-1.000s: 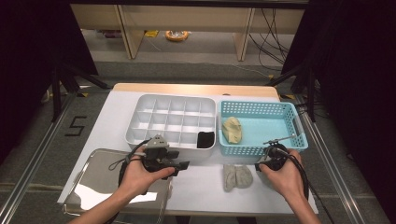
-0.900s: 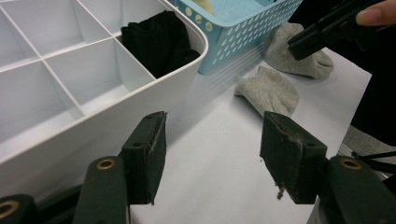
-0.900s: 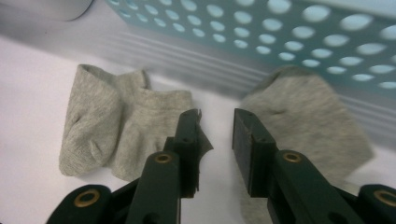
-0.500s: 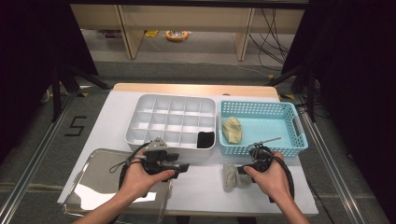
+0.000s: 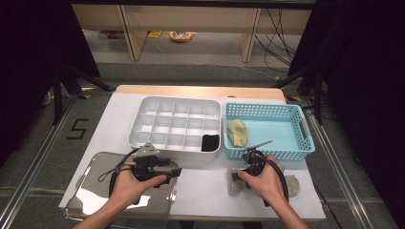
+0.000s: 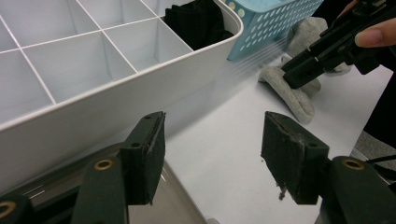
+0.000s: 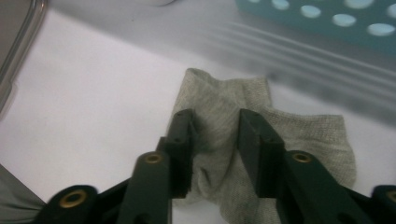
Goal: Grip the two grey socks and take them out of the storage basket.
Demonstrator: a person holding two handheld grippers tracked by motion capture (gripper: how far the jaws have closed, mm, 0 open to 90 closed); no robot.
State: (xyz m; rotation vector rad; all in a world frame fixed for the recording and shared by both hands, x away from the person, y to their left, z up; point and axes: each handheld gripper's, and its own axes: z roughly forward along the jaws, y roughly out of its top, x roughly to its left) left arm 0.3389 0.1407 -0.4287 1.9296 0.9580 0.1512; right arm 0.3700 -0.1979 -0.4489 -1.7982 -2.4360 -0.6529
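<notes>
Fabric is my worry: my right gripper (image 7: 215, 140) straddles a raised fold of the grey sock (image 7: 243, 140) at the middle of its frame, jaws part-closed but not clearly pinching, so too thin a pinch could slip. My left gripper (image 6: 210, 154) hangs spread and empty. Its view shows the black sock (image 6: 198, 21) upper middle in the divided tray (image 6: 116, 88).

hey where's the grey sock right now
The grey sock lies on the white table at the near right in the high view, just in front of the blue basket, with the right gripper straddling a fold of it.
</notes>
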